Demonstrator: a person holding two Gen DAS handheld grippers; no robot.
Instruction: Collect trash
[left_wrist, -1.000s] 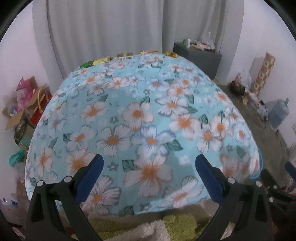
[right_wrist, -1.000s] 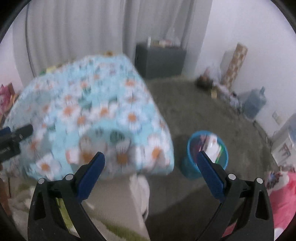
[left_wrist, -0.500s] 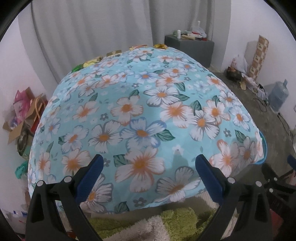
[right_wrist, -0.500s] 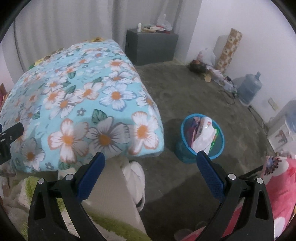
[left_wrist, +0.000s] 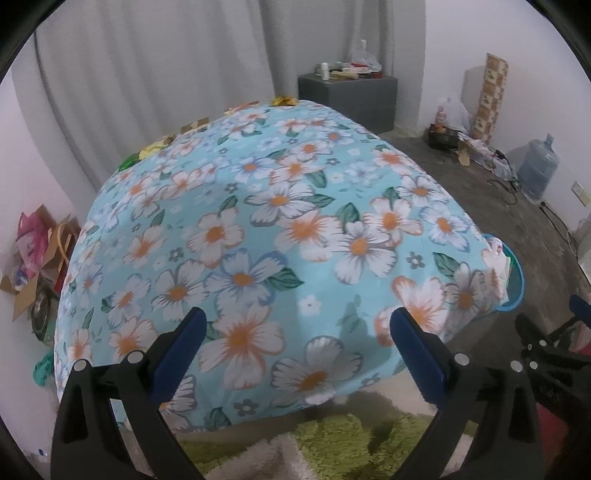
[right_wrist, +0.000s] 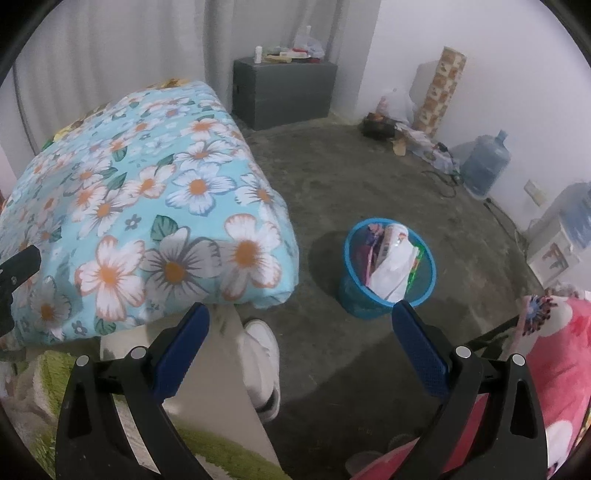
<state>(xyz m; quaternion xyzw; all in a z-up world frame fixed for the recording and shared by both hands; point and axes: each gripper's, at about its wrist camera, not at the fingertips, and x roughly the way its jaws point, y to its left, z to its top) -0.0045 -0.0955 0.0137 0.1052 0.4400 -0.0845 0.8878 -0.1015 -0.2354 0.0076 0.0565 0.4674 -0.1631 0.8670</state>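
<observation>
**Viewpoint Shift Over the Table; Both Tools Empty**

Change since the earlier frames:
- Left gripper swung rightward and slightly back: more floor, the water jug and the rim of the blue bin now in its view past the table's right corner.
- Right gripper settled from a blurred sweep to a steady, sharp view, pointing at the floor between the table corner and the blue bin.
- Both sets of jaws spread wide as before, nothing between the pads.

Meaning for the task (judgement): repositioning only, no pickup in progress. Bin already holding a white bag and coloured wrappers, so collection partly done.

Location of remaining trash:
- Small wrappers, yellow, green and brown, lined along the far edge of the floral tablecloth, well apart from both tools.

Surroundings and obstructions:
- Full width of the covered table between the tools and the wrappers; long reach across, or a walk around, likely needed.
- White shoe on the floor just below the near table corner.
- Grey cabinet against the curtain, clutter on top.
- Pink plush item at the right edge.
</observation>
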